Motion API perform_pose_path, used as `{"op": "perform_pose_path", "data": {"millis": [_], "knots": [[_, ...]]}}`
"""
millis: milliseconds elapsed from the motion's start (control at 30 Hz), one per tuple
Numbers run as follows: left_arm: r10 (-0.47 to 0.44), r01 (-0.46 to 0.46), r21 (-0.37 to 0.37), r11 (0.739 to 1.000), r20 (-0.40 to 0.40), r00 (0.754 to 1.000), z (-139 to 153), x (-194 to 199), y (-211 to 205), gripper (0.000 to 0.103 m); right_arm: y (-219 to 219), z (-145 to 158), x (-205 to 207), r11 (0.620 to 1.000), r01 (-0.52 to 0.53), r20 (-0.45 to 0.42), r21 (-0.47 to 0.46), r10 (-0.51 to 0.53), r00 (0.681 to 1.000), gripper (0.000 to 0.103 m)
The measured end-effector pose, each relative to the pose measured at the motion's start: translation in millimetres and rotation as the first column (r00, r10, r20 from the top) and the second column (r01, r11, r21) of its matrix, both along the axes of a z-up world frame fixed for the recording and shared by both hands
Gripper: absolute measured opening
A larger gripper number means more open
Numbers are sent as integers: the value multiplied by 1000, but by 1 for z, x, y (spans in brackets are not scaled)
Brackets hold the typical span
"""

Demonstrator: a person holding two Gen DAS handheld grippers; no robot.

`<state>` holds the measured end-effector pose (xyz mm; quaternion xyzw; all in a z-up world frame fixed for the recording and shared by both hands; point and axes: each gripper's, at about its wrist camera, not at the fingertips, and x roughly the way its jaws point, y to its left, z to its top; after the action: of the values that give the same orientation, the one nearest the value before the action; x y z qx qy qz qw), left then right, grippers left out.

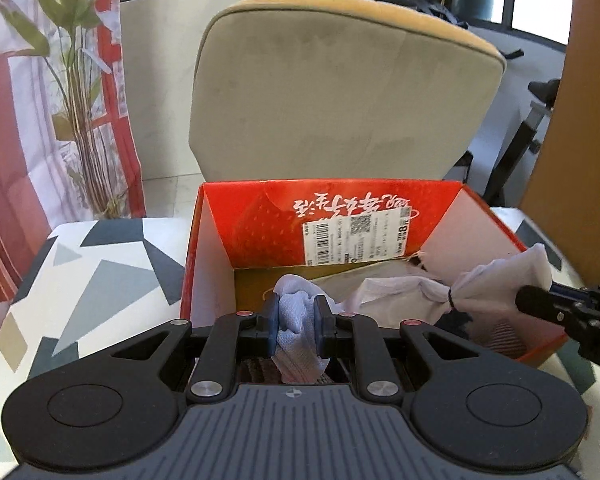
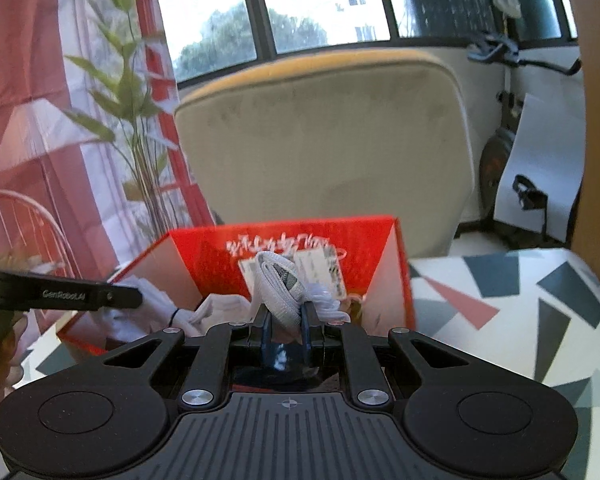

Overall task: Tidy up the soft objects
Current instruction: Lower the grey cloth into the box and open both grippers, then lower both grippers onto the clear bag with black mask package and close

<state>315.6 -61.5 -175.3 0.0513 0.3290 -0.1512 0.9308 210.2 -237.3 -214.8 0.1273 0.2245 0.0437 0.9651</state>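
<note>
Both hand-held grippers clench white cloth, left (image 1: 296,322) and right (image 2: 285,316), over the red box (image 1: 216,240); lower well inside before releasing.

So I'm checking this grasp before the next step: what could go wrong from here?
The left gripper pinches only a fold of the pale blue cloth, so it might slip free. The right gripper holds a loose white strap whose hanging ends could snag the red box wall. Both work close together over the box and might collide.
</note>
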Motion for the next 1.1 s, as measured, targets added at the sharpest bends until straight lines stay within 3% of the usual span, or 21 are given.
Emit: {"op": "perform_pose_path", "data": {"millis": [300,500,600,667,833,1100], "knots": [[22,-23,15,1000,71,997,12,26,-8,18,5,-10,21,999,41,5,-11,-41,999,14],[-4,3,61,998,15,1000,-2,35,-18,19,11,-14,44,996,54,-29,-65,-56,998,14],[-11,11,49,999,-4,1000,-5,37,-14,21,11,-17,49,996,50,-52,-69,-54,997,15],[-20,20,29,999,-8,1000,-4,36,-10,25,10,-18,49,996,54,-64,-67,-58,996,21],[-59,59,3,998,3,998,5,29,-3,50,7,-15,42,992,80,-48,-96,-85,995,32],[-98,98,-21,995,32,995,17,0,3,69,8,0,16,991,71,-14,-110,-73,997,59]]}}
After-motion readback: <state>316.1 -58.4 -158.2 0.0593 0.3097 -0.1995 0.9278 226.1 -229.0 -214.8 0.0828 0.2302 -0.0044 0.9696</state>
